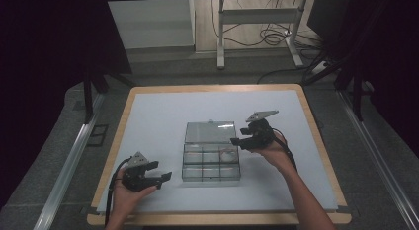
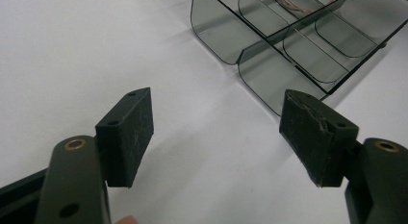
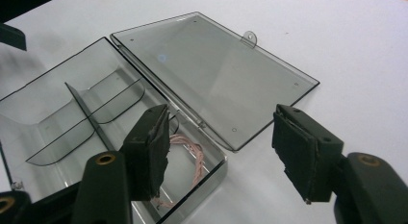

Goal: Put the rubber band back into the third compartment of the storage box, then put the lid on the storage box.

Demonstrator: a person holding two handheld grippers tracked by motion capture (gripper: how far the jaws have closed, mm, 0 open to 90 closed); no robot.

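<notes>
A: What sits on the worktop (image 1: 148, 111)?

B: At the centre of the high view, a clear smoky box (image 1: 211, 167) with dividers, its lid (image 1: 210, 132) folded flat behind it. A pinkish coiled cord (image 3: 185, 156) lies in the compartment at the box's right end, towards the lid.

A: And the tools?

B: The right tool (image 1: 237, 141), right of centre, hovers at that compartment, jaws apart and empty. The left tool (image 1: 163, 178), lower left, rests short of the box, jaws likewise apart with nothing between them.

A: What could go wrong?

B: I'd judge the cord springy. A loop could ride up over the wall and get pinched when the lid closes. The light box may also slide if nudged, since nothing is steadying it.
</notes>
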